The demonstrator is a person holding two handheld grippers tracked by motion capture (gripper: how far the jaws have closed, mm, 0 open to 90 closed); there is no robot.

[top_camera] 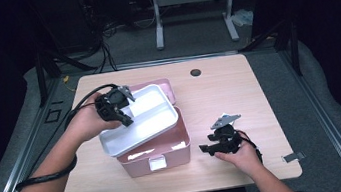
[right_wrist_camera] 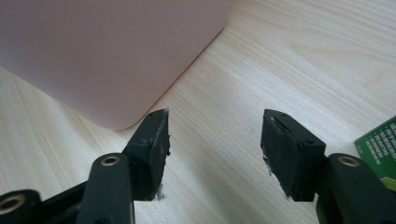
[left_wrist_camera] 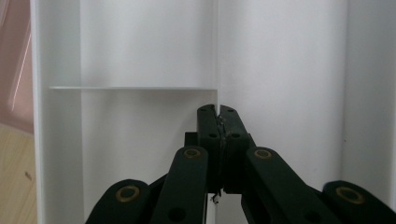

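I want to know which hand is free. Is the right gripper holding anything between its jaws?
No, the right gripper has its jaws apart with only bare table between them.

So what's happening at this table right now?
A person works at a wooden table with a tool in each hand. The left tool is shut on the thin divider wall of a white tray and holds the tray tilted above an open pink box. The right tool rests on the table beside the box's corner, jaws open with nothing between them. The tray is not seated in the box at this moment.
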